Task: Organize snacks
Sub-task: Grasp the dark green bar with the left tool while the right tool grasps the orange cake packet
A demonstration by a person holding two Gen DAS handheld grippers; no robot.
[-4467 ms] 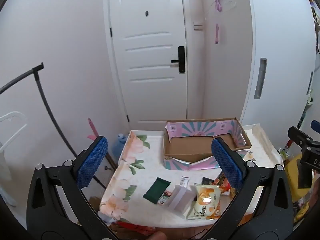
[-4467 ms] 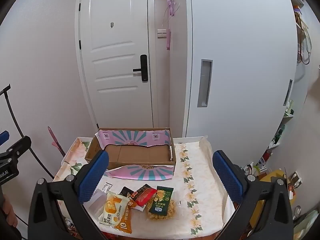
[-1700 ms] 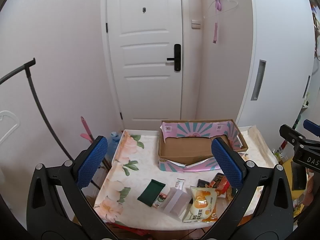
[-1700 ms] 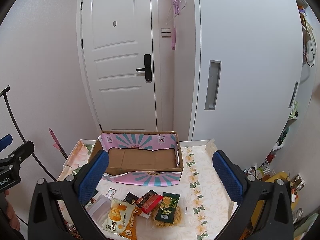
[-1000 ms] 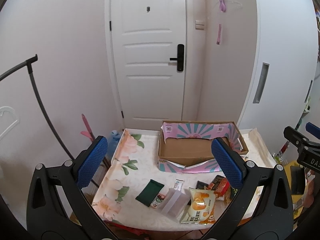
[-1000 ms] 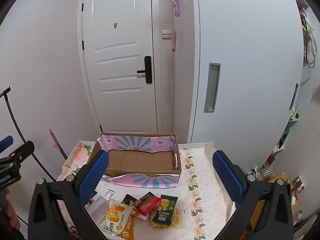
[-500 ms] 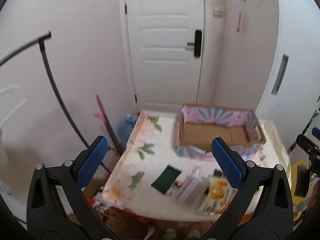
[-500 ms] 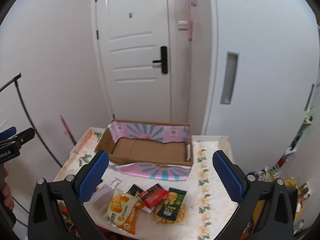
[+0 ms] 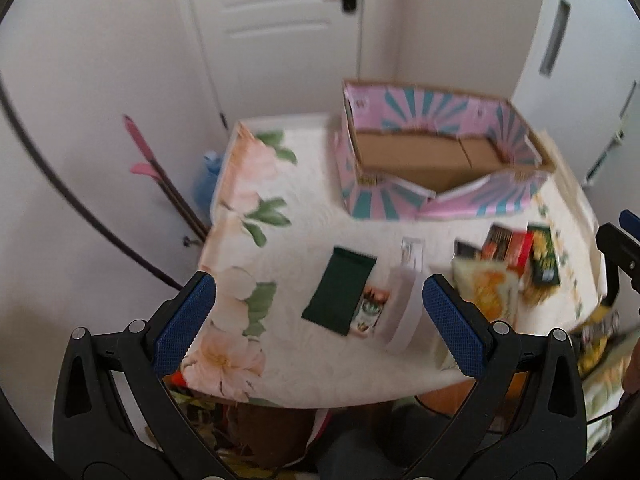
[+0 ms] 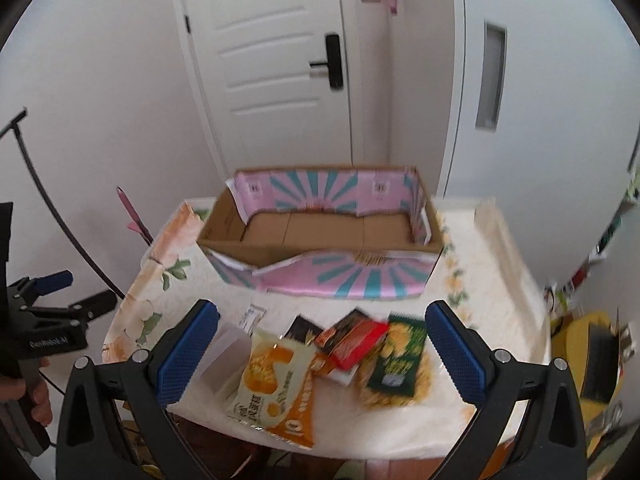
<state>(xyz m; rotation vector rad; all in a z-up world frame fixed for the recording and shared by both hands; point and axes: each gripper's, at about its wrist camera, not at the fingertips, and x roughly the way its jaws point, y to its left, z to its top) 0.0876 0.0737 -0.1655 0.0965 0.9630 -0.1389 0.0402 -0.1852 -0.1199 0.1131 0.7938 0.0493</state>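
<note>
An open cardboard box with pink and teal lining stands at the back of the table; it also shows in the right wrist view. Snack packets lie at the table's front: a dark green packet, a white packet, an orange and white bag, a red packet, a green and yellow bag. My left gripper is open and empty above the dark green packet. My right gripper is open and empty above the orange bag and red packet.
The table wears a floral cloth. A white door and a white cabinet stand behind it. A black curved rail and a pink-handled tool are at the left. A yellow object sits at the right.
Both grippers have moved forward and tilted down toward the table, so the snacks and box appear larger. Both jaws stay open and nothing has been picked up.
</note>
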